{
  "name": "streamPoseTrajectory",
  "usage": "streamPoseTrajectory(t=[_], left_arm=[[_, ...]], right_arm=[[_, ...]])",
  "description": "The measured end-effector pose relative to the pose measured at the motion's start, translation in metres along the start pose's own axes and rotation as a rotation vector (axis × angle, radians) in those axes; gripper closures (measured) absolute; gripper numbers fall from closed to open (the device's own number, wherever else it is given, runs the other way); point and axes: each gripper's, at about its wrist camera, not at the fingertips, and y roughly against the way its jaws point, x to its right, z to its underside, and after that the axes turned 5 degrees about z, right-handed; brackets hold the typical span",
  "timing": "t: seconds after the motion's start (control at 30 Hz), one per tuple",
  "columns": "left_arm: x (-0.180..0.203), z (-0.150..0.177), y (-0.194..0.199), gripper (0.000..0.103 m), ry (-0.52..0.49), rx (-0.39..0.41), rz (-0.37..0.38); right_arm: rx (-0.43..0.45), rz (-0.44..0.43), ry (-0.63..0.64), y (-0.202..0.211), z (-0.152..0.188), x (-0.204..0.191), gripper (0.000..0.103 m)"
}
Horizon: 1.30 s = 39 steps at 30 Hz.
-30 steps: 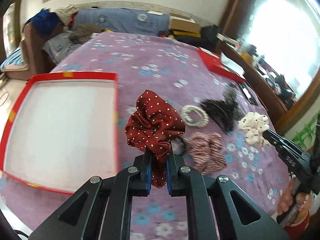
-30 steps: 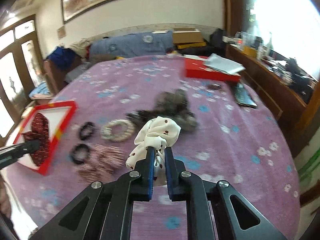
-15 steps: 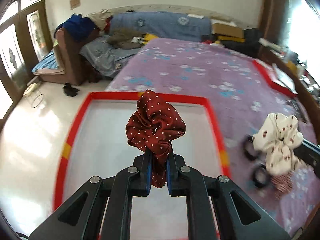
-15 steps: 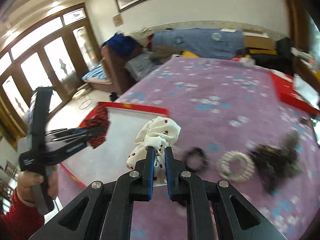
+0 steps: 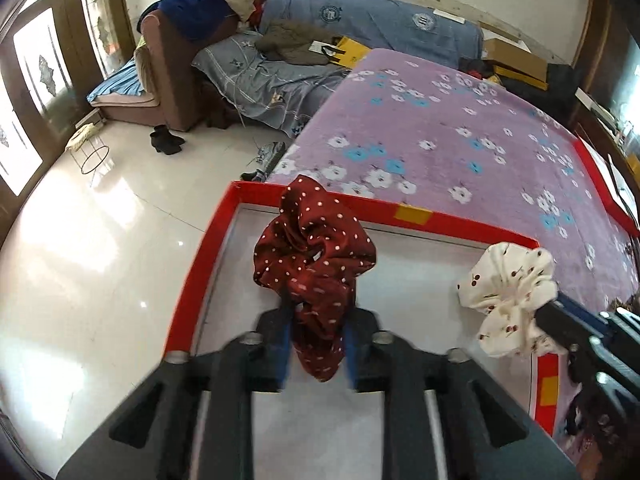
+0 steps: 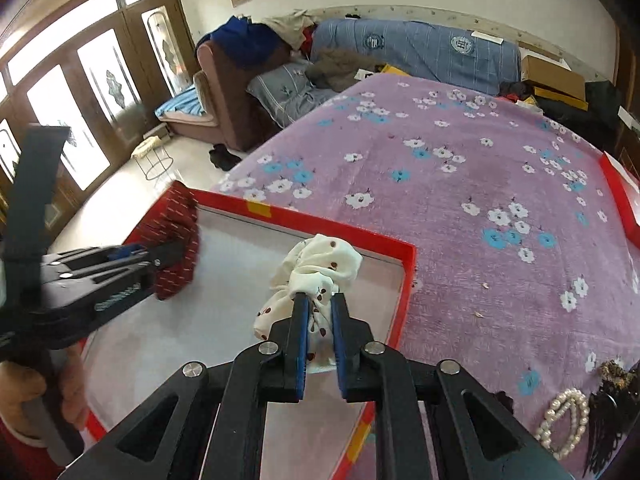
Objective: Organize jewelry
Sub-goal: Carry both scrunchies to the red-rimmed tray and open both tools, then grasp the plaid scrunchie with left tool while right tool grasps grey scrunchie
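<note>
My left gripper (image 5: 316,332) is shut on a dark red polka-dot scrunchie (image 5: 316,252) and holds it over the far left part of a red-rimmed tray with a white floor (image 5: 416,214). My right gripper (image 6: 318,312) is shut on a cream scrunchie with red dots (image 6: 316,268) over the same tray's right side (image 6: 404,280). The cream scrunchie (image 5: 510,284) and the right gripper show at the right of the left wrist view. The red scrunchie (image 6: 178,240) and the left gripper (image 6: 168,254) show at the left of the right wrist view.
The tray lies on a purple flowered cloth (image 6: 460,184) at the table's left edge, above a shiny floor (image 5: 92,240). A pearl bracelet (image 6: 564,416) and dark hair pieces (image 6: 608,404) lie at the right. A red box (image 6: 624,200) sits far right. Sofas (image 6: 400,48) stand behind.
Both grippers have swung left from the cloth to above the tray, each still holding its scrunchie. The left gripper's fingers look a little wider apart and blurred now.
</note>
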Motion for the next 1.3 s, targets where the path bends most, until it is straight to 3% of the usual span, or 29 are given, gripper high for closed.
streamPoseTrajectory(t=[0.07, 0.13, 0.2, 0.27, 0.47, 0.57, 0.67, 0.9, 1.1, 1.3], left_arm=[[-0.002, 0.001, 0.003, 0.065, 0.01, 0.012, -0.002], [-0.001, 0.001, 0.006, 0.064, 0.006, 0.019, 0.006], [-0.001, 0.004, 0.012, 0.055, 0.008, 0.023, 0.015], [-0.001, 0.008, 0.023, 0.051, 0.021, 0.038, 0.017], [0.003, 0.023, 0.061, 0.047, 0.05, 0.086, 0.027], [0.013, 0.031, 0.08, 0.042, 0.048, 0.113, 0.044], [0.032, 0.042, 0.096, 0.04, 0.028, 0.132, 0.07], [0.093, 0.072, 0.112, 0.038, -0.098, 0.131, 0.132], [0.15, 0.095, 0.11, 0.038, -0.208, 0.107, 0.172], [0.216, 0.13, 0.095, 0.039, -0.34, 0.05, 0.269]], right_arm=[[-0.003, 0.017, 0.005, -0.005, 0.001, -0.001, 0.088], [0.001, 0.035, 0.011, -0.007, 0.0, -0.003, 0.08], [0.008, 0.04, 0.01, -0.005, -0.001, -0.004, 0.055], [0.029, 0.037, 0.004, 0.002, -0.001, -0.003, 0.042], [0.093, 0.03, 0.011, 0.042, 0.003, 0.006, 0.039], [0.119, 0.013, -0.017, 0.068, 0.015, 0.021, 0.032], [0.138, 0.01, -0.041, 0.094, 0.036, 0.043, 0.031], [0.173, 0.102, -0.168, 0.149, 0.099, 0.127, 0.031], [0.134, 0.209, -0.341, 0.17, 0.153, 0.213, 0.031], [0.088, 0.182, -0.452, 0.161, 0.189, 0.251, 0.031]])
